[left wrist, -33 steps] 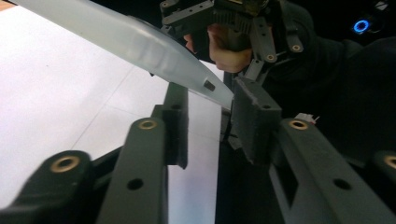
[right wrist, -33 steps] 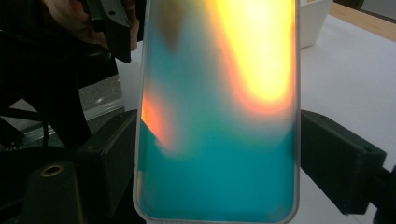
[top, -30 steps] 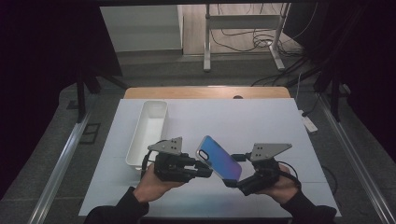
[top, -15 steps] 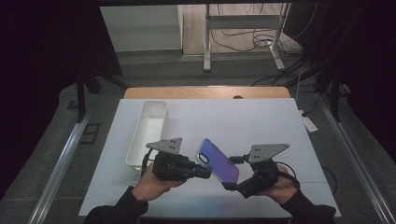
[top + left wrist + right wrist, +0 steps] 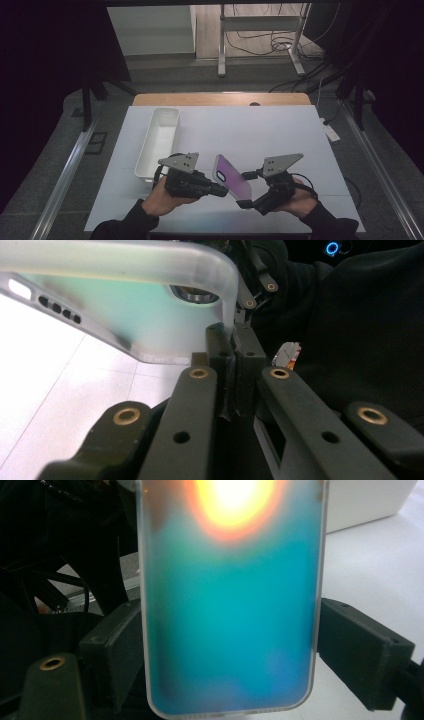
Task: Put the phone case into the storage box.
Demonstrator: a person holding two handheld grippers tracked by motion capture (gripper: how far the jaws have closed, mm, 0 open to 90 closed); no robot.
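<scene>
Iridescent purple-to-teal phone case [image 5: 231, 177] with frosted translucent edges, held up off the white table [image 5: 260, 135], tilted, between two hand-held grippers near the table's front edge. Left gripper [image 5: 220, 190], gripped in the left hand [image 5: 162, 200], clenched on the case's corner; jaws just closed in, seen in the left gripper view pinching the frosted rim [image 5: 225, 315] between near-touching pads, beside the row of speaker holes [image 5: 60, 310]. Right gripper [image 5: 246, 202], in the right hand [image 5: 300, 200], grasping the same case across its width at the lower end; in the right gripper view, black pads [image 5: 360, 650] pressed on both long edges of the case [image 5: 230, 610], a warm orange glare at its top. Grey three-cornered plates [image 5: 180, 161] atop each gripper. White oblong bin [image 5: 159, 142] standing on the table's left part, just beyond the left gripper, apart from the case. Wooden table edge [image 5: 220, 98] at the far side; cables [image 5: 265, 37] on the floor beyond.
</scene>
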